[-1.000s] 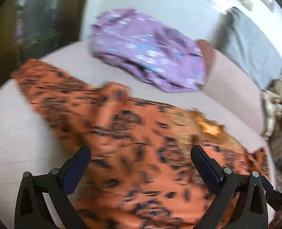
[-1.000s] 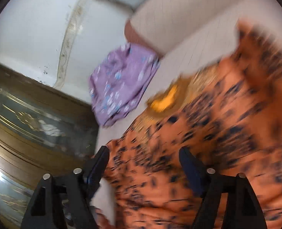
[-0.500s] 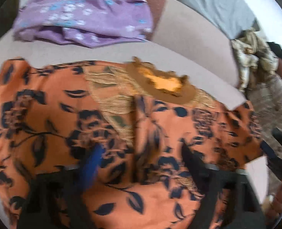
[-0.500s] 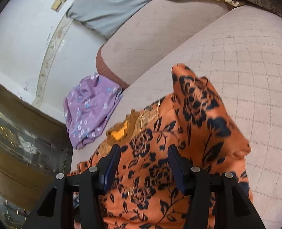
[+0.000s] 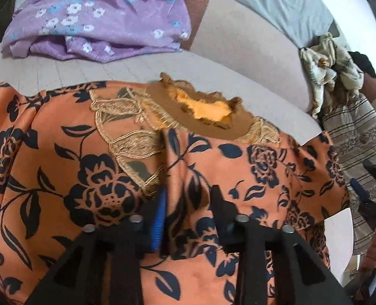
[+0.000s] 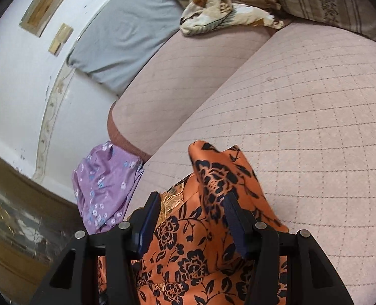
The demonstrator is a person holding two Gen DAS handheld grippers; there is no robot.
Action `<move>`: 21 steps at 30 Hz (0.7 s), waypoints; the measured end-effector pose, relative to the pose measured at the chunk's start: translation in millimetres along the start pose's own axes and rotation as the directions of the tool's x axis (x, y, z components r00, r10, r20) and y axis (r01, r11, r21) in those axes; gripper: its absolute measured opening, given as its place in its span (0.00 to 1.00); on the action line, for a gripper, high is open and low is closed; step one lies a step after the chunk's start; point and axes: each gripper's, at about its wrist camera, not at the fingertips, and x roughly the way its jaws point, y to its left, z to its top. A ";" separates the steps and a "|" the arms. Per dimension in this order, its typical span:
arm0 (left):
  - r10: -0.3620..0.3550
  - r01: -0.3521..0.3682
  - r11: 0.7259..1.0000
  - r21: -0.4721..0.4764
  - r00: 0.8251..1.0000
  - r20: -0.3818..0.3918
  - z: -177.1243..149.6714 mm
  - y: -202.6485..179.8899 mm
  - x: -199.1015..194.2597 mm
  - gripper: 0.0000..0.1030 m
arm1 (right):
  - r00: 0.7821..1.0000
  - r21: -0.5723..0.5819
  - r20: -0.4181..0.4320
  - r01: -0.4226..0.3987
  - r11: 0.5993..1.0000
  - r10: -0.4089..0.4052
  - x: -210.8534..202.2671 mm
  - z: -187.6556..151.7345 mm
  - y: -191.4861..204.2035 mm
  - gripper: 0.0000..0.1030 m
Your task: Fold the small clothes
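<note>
Left wrist view. My left gripper points steeply down onto the orange floral garment, its jaws closing with a raised fold of that cloth between them; I cannot tell whether the pads already press on it. The blue ribbed pad sits at 7 o'clock of the fold, the dark finger at 5 o'clock. At 12 o'clock from the jaws lies the garment's neckline, brown-edged with a yellow lining and beige embroidery to its 9 o'clock. The garment spreads across the beige quilted sofa seat. At 11 o'clock, well apart, a purple flowered garment lies crumpled against the sofa's arm. At 2 o'clock a cream patterned cloth is bunched by a grey cushion. At 3 o'clock, a person's striped clothing and my right gripper.

Right wrist view. My right gripper stands part open with a peaked corner of the orange floral garment rising between its fingers; whether the pads grip it I cannot tell. Bare sofa seat fills 1 to 3 o'clock. The purple flowered garment lies at 10 o'clock, the grey cushion at 11 o'clock, the cream patterned cloth at 12 o'clock.
</note>
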 end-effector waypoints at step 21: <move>0.237 -0.239 0.971 -0.019 0.947 0.215 23.0 50.7 -88.2 0.04 | 0.999 -0.078 -0.037 0.027 0.997 -0.030 13.5 -12.2 12.0 0.53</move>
